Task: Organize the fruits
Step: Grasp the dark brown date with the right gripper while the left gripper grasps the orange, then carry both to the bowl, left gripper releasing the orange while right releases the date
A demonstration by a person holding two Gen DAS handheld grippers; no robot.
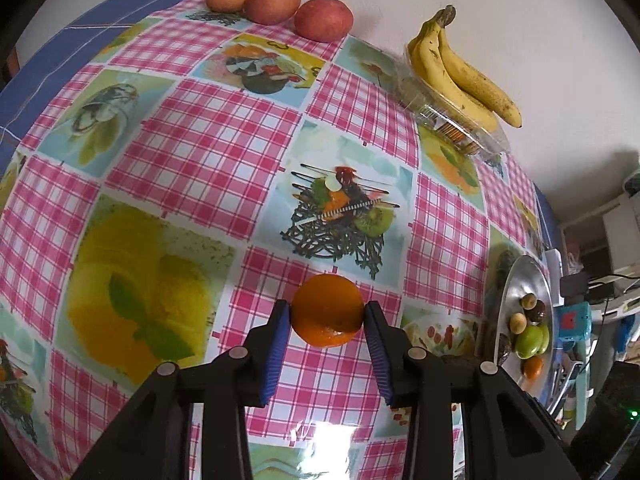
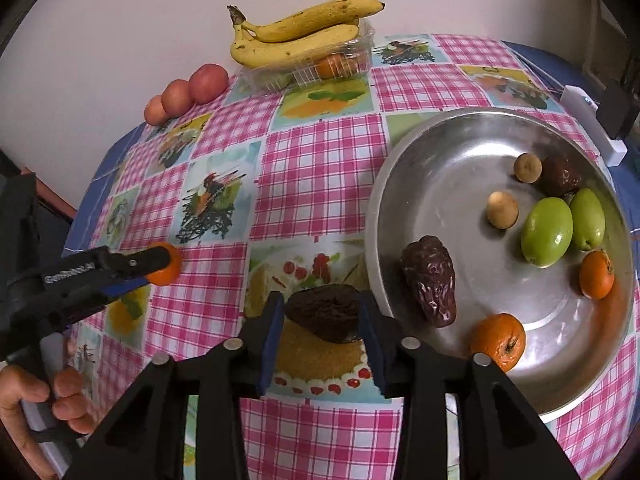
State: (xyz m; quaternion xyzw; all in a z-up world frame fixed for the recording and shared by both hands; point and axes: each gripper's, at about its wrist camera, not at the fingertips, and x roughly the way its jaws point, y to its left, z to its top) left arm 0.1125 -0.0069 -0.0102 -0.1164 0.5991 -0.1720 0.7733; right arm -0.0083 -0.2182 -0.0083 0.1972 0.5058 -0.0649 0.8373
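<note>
My left gripper [image 1: 327, 316] is shut on an orange tangerine [image 1: 327, 309] above the checked tablecloth; it also shows in the right wrist view [image 2: 160, 266] at the left. My right gripper [image 2: 322, 314] is shut on a dark brown wrinkled fruit [image 2: 324, 312], just left of the steel bowl [image 2: 440, 140]. The bowl holds another dark fruit [image 2: 430, 280], two green fruits [image 2: 547, 231], two tangerines [image 2: 498, 340], small brown fruits and a further dark one. The bowl shows in the left wrist view [image 1: 524, 280] at the right.
Three red apples [image 1: 276, 2] line the wall at the table's far edge. Bananas [image 2: 296, 34] lie on a clear plastic box [image 2: 320, 68] holding more fruit. A white device [image 2: 596, 124] stands behind the bowl. Clutter lies beyond the table's right edge.
</note>
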